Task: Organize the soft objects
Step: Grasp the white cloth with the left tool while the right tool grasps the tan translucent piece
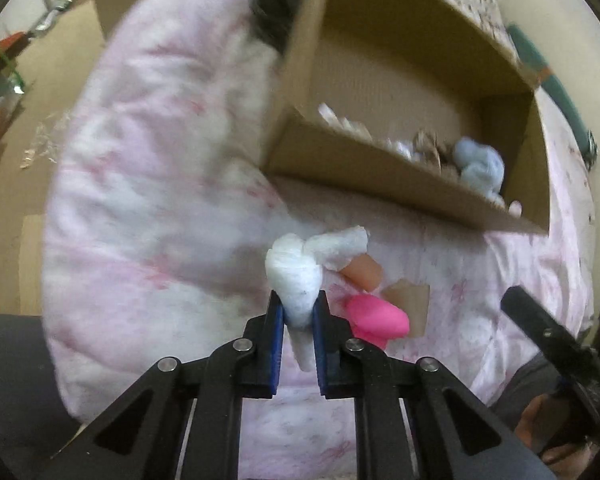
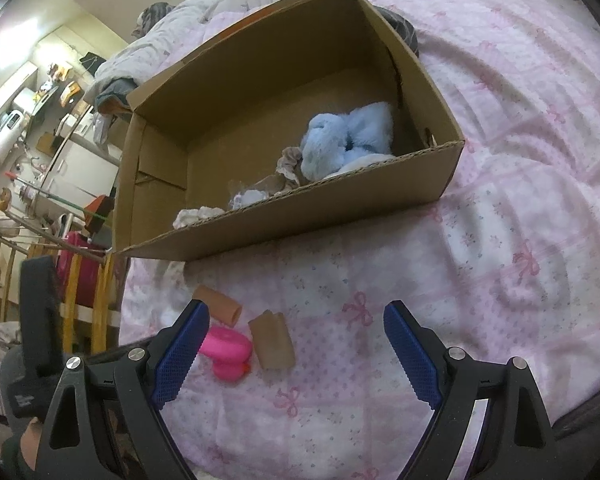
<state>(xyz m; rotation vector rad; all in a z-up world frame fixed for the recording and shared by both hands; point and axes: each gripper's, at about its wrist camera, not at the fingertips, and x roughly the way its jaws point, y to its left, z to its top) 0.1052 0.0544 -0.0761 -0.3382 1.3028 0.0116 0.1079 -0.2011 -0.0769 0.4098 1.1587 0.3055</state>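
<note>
Pink quilted bed cover [image 2: 500, 208] carries the open brown cardboard box [image 2: 284, 216], which already holds a fluffy light-blue plush [image 2: 352, 136]. Left gripper [image 1: 298, 316] has its fingers closed on a white crumpled soft wad [image 1: 296, 276], lifted toward the box, probably for dropping in. Right gripper [image 2: 296, 344] hovers with fingers wide apart near the bright pink rounded soft toy [image 2: 228, 350], free for it.

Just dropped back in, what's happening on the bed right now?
The left gripper is shut on a white fluffy piece, held above the pink bedspread in front of the cardboard box. The box already holds a blue plush toy and some crumpled fabric scraps. The right gripper is open and empty. A pink soft toy and two tan foam pieces, one a tube and one flatter, lie on the bed before the box.
</note>
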